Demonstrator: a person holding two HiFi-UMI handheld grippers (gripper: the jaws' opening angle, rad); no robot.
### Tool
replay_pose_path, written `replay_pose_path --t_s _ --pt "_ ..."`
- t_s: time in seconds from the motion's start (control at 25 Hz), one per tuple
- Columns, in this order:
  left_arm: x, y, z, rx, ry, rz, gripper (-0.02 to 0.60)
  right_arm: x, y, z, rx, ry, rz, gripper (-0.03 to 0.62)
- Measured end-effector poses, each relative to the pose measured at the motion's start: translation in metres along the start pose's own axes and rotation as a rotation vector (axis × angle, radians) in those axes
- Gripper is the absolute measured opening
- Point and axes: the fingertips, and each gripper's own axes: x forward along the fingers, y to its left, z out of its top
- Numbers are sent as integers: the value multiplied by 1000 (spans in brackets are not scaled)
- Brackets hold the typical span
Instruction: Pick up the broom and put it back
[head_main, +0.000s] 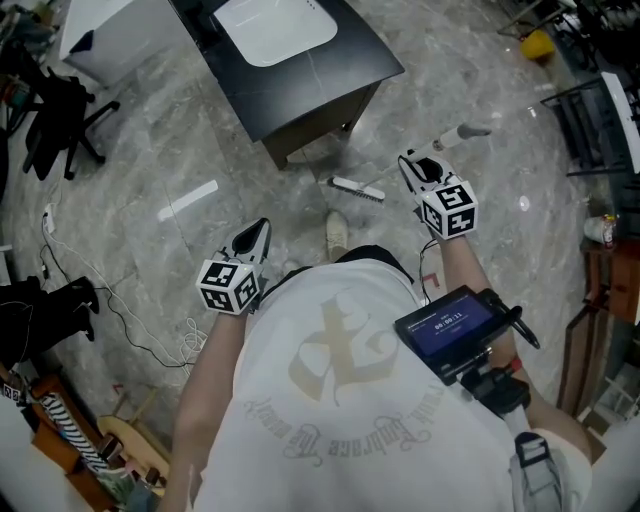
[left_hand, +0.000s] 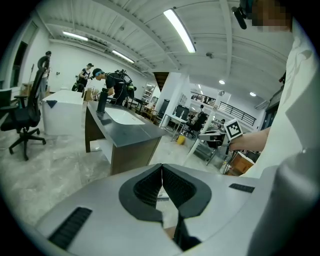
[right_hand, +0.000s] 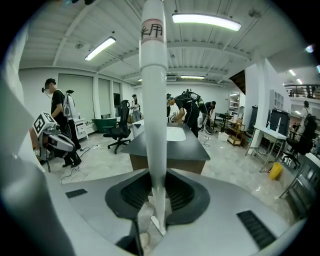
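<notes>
Right gripper (right_hand: 152, 189) jaws pinched the white broom (right_hand: 152, 100) handle, brush head (head_main: 357, 189) down by the marble floor (head_main: 200, 120), near the dark worktop (head_main: 300, 90). Left gripper (left_hand: 162, 181) jaws pressed together, empty.

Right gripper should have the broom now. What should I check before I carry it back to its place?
1. Right gripper clamped on the broom handle: ok, the pads press on it from both sides.
2. Brush head lifted off the floor: cannot tell; it sits low by the desk.
3. Left gripper free to help: ok, jaws together, nothing between them.
4. Broom clear of the dark desk: ok, apart but close.
5. Floor cable out of the way: ok, it lies on the left, away from the broom.
6. Spot where the broom belongs in sight: cannot tell; no stand or hook shows.
</notes>
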Motion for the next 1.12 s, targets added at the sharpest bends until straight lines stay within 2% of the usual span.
replay_pose_path --t_s 0.4,0.68,0.92,1.12 --pt "32 25 13 -45 21 85 13 80 -29 -7 -46 64 116 97" --pt "12 21 14 -68 4 142 12 96 -17 -4 -84 82 188 97" --pt "6 26 23 -96 -23 210 12 126 -12 0 -161 113 284 97" --pt "22 33 23 -138 -25 276 12 169 -19 -17 -237 178 380 97"
